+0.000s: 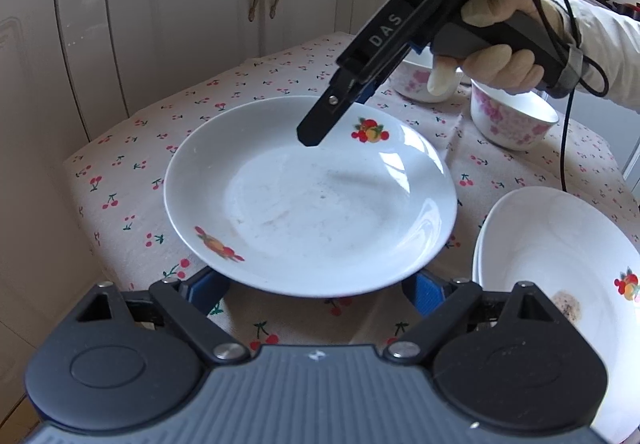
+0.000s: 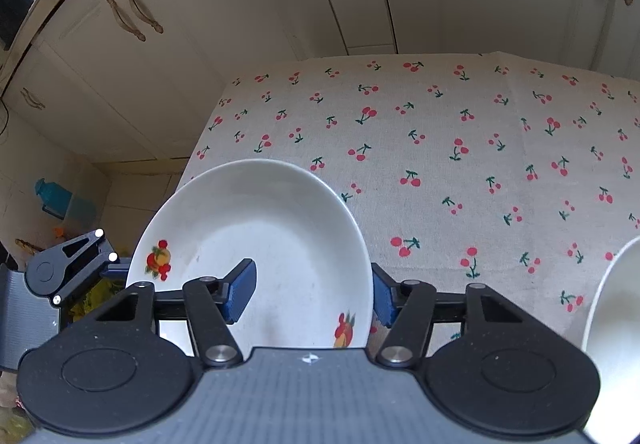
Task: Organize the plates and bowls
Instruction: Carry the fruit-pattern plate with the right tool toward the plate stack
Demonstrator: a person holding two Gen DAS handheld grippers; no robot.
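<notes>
Left view: my left gripper (image 1: pixel 316 290) stands spread under the near rim of the plate (image 1: pixel 312 199), its blue pads mostly hidden; contact I cannot tell. Right view: my right gripper (image 2: pixel 314 294) pinches that plate's rim above the cloth (image 2: pixel 460 163); its near edge is hidden.
</notes>
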